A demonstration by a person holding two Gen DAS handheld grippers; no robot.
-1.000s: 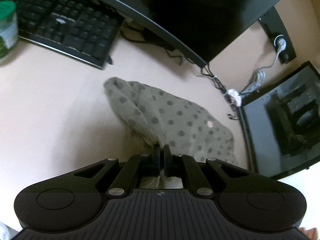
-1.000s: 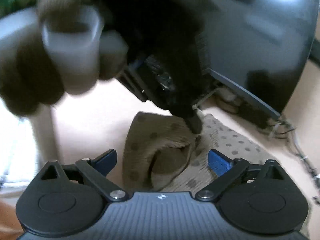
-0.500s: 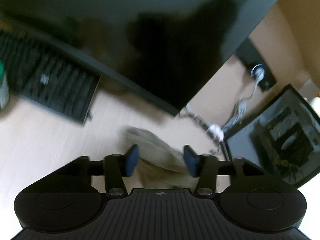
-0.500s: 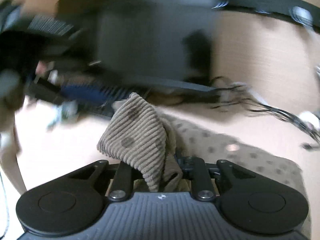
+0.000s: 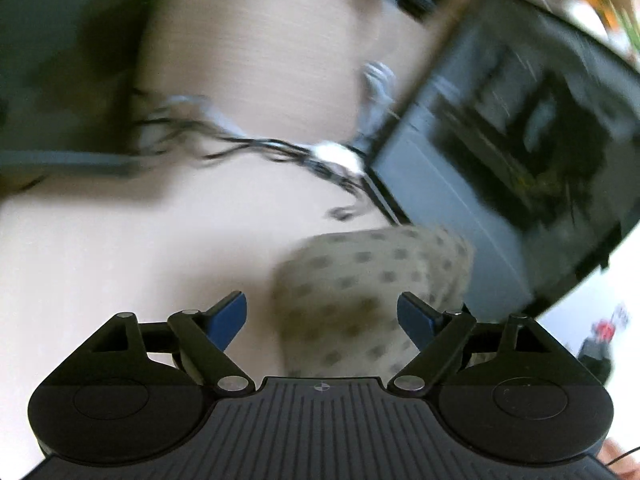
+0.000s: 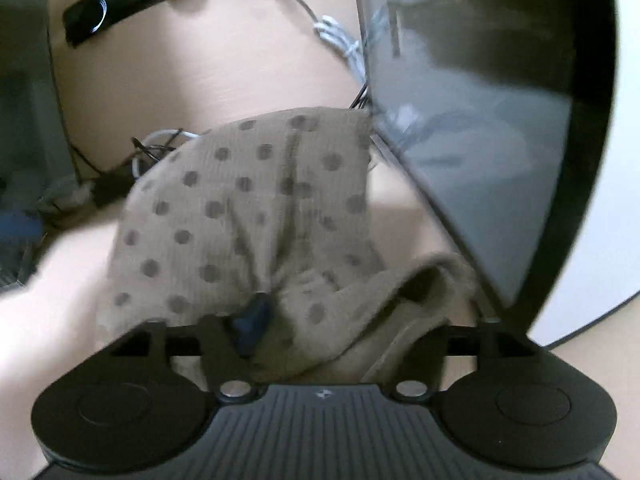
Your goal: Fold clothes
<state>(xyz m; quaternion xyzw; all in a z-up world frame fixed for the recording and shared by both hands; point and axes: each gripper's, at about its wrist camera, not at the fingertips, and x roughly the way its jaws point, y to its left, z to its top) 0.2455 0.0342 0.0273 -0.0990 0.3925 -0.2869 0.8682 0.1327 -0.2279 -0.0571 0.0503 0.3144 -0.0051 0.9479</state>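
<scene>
A beige garment with grey polka dots (image 5: 368,292) lies on the pale desk. My left gripper (image 5: 322,316) is open and empty, its blue-padded fingers wide apart just above the near end of the garment. In the right wrist view the same garment (image 6: 248,208) is lifted and draped. My right gripper (image 6: 280,324) is shut on a bunched fold of it, with one blue pad (image 6: 252,320) showing through the cloth. The other finger is hidden by fabric.
A dark computer case (image 5: 520,152) stands at the right, close to the garment, and also shows in the right wrist view (image 6: 480,120). Tangled cables (image 5: 280,148) lie behind. A black power strip (image 6: 132,4) lies at the back. A monitor edge (image 6: 24,100) is at left.
My left gripper let go of the garment, opened wide and swung right. My right gripper closed on the cloth and carried it right toward the computer case.
</scene>
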